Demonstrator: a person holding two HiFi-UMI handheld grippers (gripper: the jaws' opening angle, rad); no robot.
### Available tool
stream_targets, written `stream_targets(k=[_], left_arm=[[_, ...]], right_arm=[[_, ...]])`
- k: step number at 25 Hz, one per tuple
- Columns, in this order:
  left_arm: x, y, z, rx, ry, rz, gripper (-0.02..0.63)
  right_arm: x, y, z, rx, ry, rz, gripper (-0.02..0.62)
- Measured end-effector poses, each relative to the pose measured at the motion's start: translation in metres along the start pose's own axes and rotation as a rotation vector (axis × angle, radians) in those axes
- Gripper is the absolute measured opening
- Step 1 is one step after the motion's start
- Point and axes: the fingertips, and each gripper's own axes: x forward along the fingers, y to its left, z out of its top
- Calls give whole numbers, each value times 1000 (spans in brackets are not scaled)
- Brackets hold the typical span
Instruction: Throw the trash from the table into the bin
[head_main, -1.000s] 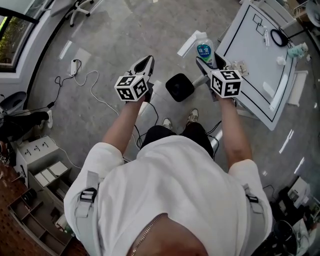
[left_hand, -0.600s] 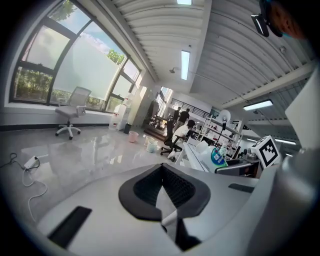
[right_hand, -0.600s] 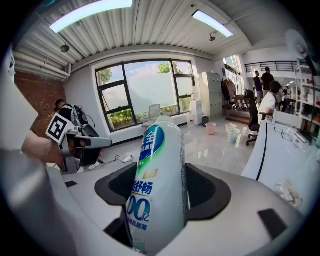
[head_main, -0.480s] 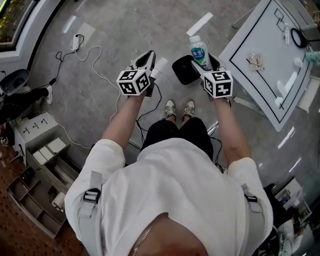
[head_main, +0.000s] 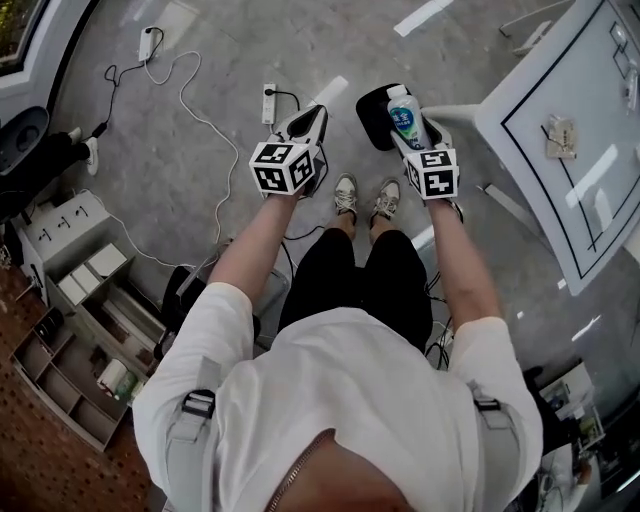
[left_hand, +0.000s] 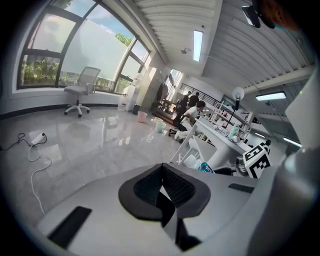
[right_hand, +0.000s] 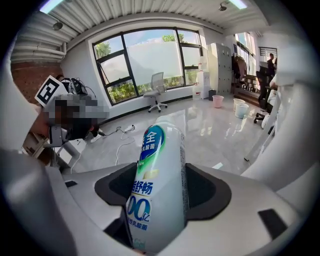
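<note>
Over bin (head_main: 371, 108), right tongs (head_main: 410, 128) (bottle (head_main: 403, 113), down-tilted)

Right gripper (right_hand: 162, 192) fingers clamp white bottle (right_hand: 159, 185).

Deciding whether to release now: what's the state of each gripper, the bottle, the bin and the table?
Right gripper: shut on the bottle.
Left gripper: shut, empty.
Bottle: held, above the rim of the bin in the head view.
Bin: upright, top open.
Table: paper scrap on it.
</note>
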Motion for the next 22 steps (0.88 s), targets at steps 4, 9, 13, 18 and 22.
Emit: stream_targets(k=[4,9,13,18,22], left_arm=[[36,23,-54,-12,26,11,11],[82,55,-127,-25,60,18,11],[110,81,-175,-42,74,33,11],[134,106,-217,-53,84,48,11],[140,118,-232,-60,91,60,11]], right_arm=[[59,-16,-51,-13,42,8,310],[137,-35,-117,-44,93,13,310],[193,-49,-162,-72,134,20,310],[247,-58,-208,-92,183,28,310],[265,-62,-219,-111,199,25,311]])
